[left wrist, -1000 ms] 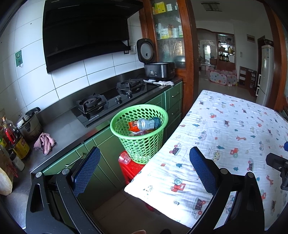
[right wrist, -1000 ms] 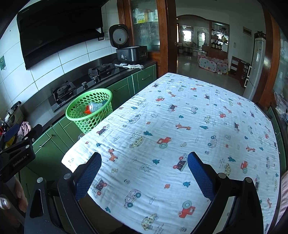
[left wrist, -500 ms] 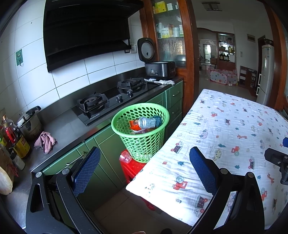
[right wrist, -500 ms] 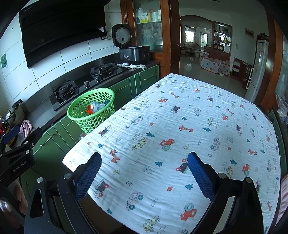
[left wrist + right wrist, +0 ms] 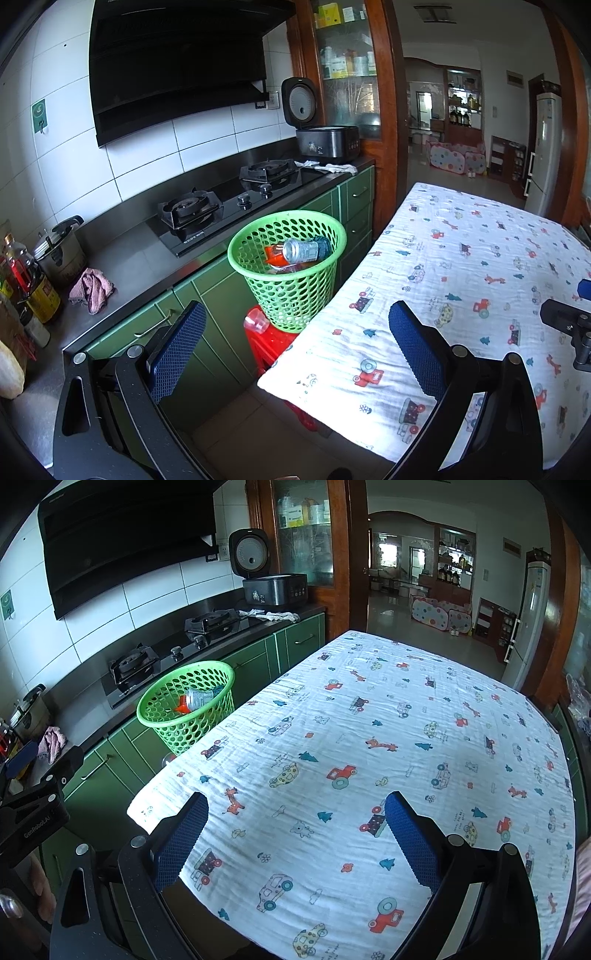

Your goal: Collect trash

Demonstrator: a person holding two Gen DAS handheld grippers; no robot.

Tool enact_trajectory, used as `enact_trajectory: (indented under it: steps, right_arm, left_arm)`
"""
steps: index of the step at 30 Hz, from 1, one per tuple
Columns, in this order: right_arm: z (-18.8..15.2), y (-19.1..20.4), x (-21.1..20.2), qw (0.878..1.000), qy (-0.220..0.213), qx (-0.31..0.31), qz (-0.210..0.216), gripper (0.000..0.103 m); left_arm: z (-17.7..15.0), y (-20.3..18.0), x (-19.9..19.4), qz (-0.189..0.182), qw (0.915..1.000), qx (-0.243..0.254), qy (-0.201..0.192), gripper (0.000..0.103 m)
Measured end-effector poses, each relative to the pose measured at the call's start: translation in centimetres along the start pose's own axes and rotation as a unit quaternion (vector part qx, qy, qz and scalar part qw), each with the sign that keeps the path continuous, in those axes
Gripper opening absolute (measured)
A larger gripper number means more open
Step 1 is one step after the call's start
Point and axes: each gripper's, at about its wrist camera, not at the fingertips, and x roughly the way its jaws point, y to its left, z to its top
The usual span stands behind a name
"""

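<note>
Done: can + red wrapper in green basket.
Left: no trash seen on tablecloth.
Grippers: L gripper & R gripper both spread, empty.

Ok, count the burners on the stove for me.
2. One burner sits at the near end of the black cooktop, behind the green basket; the other burner is at the far end, beside the rice cooker.

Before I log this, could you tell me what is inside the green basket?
The green basket holds a can lying across orange packaging; anything beneath them is hidden.
</note>
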Motion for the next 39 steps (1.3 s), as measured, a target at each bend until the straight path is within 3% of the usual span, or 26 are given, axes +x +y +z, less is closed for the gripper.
enact_trajectory:
  steps: [39]
  right_arm:
    - [-0.03, 0.32, -0.05, 1.0, -0.003, -0.02, 0.013, 0.093]
  left_arm:
    - [-0.53, -0.14, 0.03, -0.001, 1.0, 0.002, 0.002, 0.098]
